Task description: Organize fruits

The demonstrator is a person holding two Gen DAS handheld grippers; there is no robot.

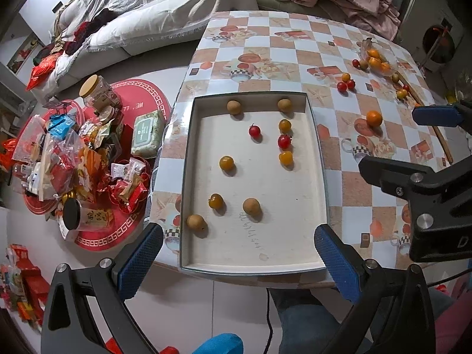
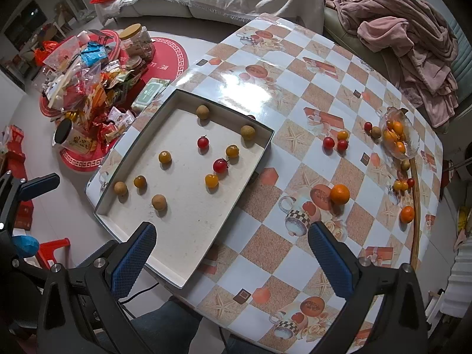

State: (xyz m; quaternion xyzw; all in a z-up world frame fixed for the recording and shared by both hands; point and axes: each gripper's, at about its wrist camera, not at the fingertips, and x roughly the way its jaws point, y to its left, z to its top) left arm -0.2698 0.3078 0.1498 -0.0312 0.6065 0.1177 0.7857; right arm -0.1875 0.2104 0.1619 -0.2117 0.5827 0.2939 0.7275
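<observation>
The orange [image 2: 339,194] sits on the bench [image 2: 295,94] ahead of the right claw [image 2: 233,261], outside the tray [image 2: 188,277] (ten fruits inside). Both claws gape empty; the left claw [image 1: 239,258] hovers at the tray's near edge, farther off.

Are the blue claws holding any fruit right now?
No. The left gripper and the right gripper are both open with nothing between their fingers. The fruit lies in the tray and on the table.
</observation>
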